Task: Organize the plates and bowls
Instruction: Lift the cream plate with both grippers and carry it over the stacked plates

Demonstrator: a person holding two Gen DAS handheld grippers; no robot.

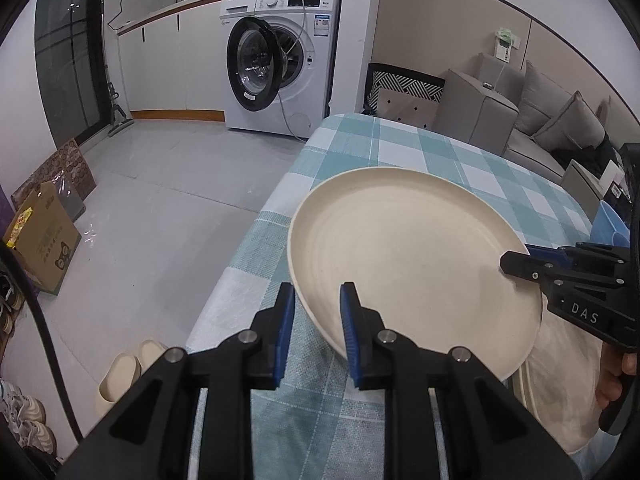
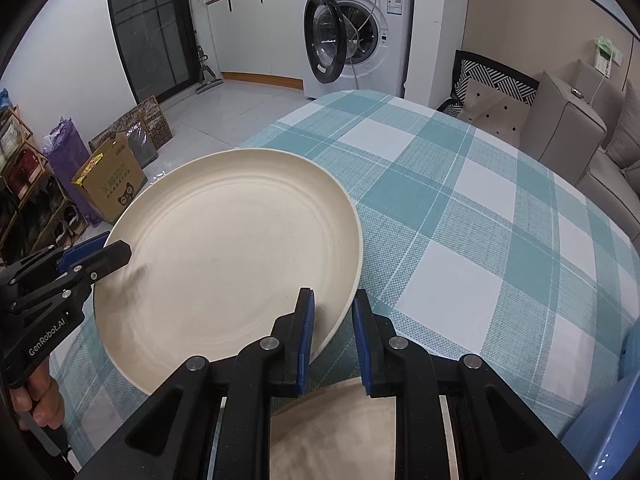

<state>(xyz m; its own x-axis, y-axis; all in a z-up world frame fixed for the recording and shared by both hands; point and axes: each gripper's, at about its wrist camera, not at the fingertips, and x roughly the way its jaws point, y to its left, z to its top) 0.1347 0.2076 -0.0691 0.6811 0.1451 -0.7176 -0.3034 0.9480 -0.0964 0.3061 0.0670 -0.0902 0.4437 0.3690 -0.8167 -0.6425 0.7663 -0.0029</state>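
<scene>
Checked tablecloth (image 2: 460, 216), washing machine (image 1: 280, 60) far behind: cream plate (image 1: 400, 256) held above the cloth.
Left gripper (image 1: 318, 332) pinches its near-left rim with jaws narrow; right gripper (image 2: 332, 340) straddles the near-right rim, grip unclear. Another plate (image 2: 340, 432) lies below.

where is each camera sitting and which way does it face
Left wrist: rides the left tool, facing forward over the table's left edge toward the washing machine; its fingers straddle the cream plate rim; the right tool and its holding hand enter from the right.
Right wrist: rides the right tool, facing the same way from further right; its fingers straddle the plate's opposite rim; the left tool and hand show at left.
Shared: plate, checked tablecloth, washing machine, both tools.
</scene>
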